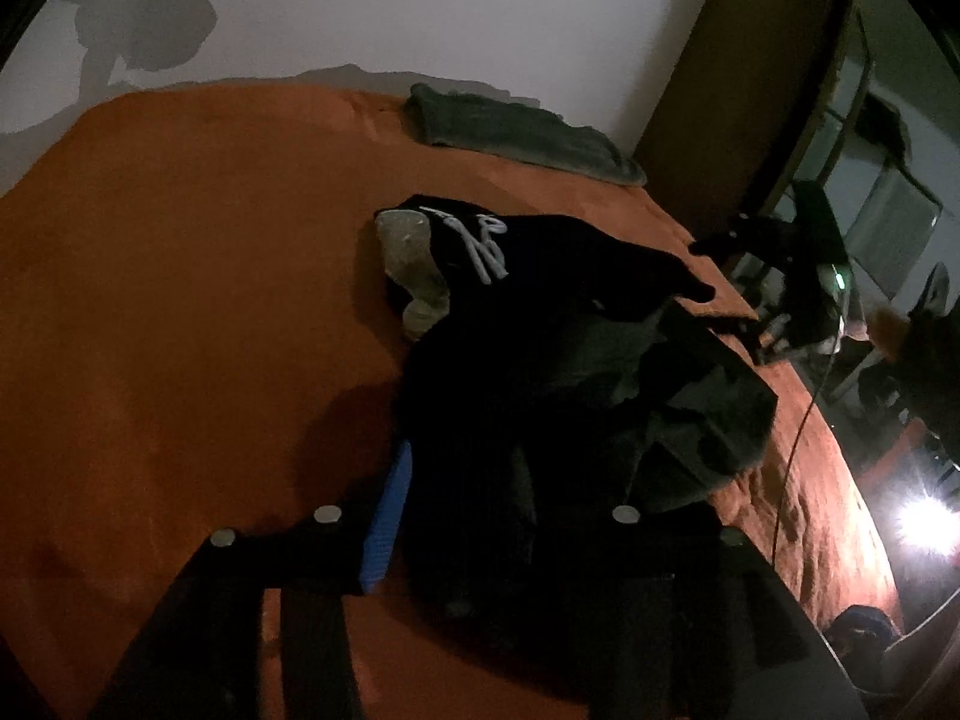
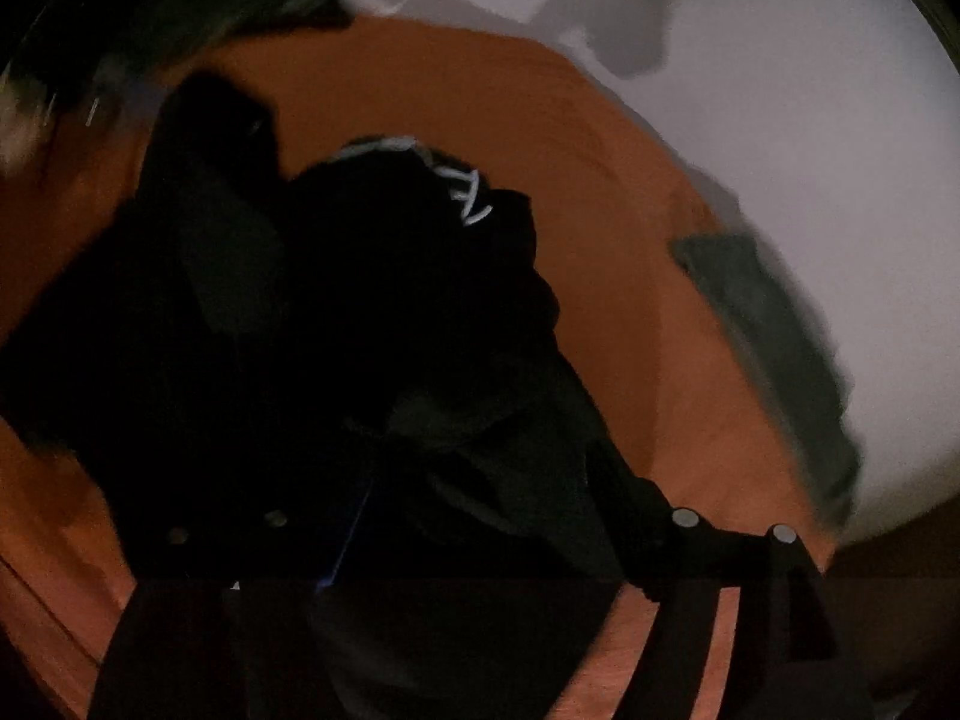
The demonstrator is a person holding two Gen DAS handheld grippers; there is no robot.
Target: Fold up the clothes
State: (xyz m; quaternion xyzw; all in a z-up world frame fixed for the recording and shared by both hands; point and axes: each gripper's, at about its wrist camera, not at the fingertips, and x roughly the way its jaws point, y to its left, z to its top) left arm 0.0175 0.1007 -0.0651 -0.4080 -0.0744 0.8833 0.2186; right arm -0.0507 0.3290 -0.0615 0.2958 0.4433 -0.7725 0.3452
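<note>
Where the orange bedspread [image 1: 180, 252] covers the bed, a black garment [image 1: 540, 348] with pale lettering [image 1: 480, 243] lies crumpled near the middle, a grey lining [image 1: 414, 258] showing at its far end. Left hand-held gripper [image 1: 480, 546]: fingers spread apart, a fold of the black garment lying between them against the blue pad [image 1: 390, 516]; whether it is clamped cannot be told. Right hand-held gripper [image 2: 480, 540]: low over the same garment [image 2: 360, 330], view dark and blurred, jaw state cannot be told. Folded grey-green cloth [image 1: 516, 135]: at the far edge of the bed by the white wall [image 1: 450, 12]. Brown cabinet [image 1: 744, 78]: beside the bed.
</note>
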